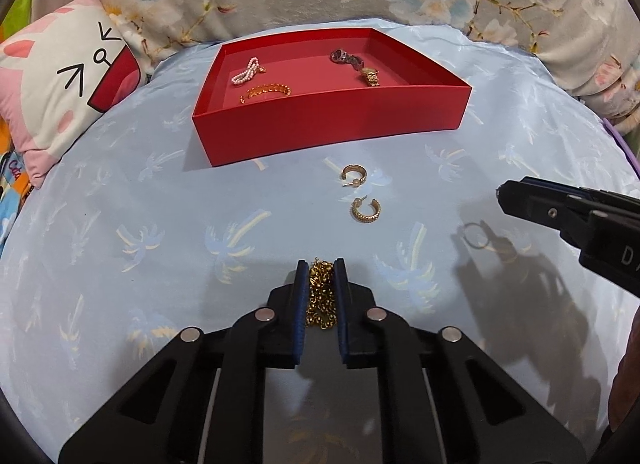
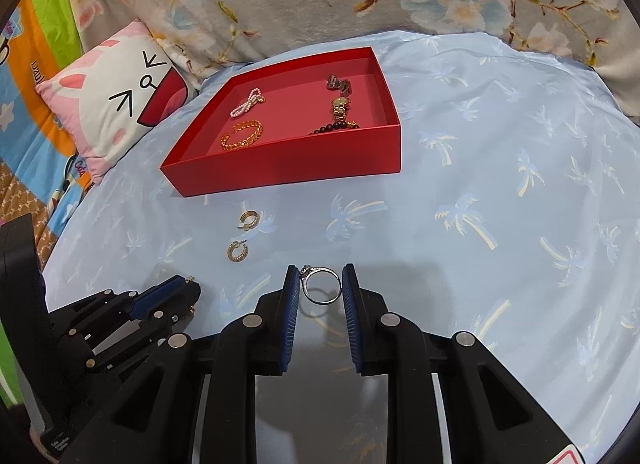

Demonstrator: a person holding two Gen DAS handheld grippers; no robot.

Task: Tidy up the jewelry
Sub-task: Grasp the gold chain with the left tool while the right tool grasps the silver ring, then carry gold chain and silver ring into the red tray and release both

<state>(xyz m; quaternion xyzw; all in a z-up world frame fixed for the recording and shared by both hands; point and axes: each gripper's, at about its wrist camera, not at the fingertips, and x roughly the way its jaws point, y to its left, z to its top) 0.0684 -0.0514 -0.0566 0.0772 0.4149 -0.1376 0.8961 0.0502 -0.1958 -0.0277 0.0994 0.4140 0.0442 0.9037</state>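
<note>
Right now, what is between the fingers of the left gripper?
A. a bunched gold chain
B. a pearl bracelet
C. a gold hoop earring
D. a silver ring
A: in the left wrist view the left gripper is shut on a bunched gold chain; the silver ring sits in the right gripper, and the pearl bracelet lies in the red box.

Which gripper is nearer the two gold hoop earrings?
Left. The left gripper, shut on the gold chain, sits just short of the earrings. The right gripper, around the silver ring, is farther off to their right.
</note>
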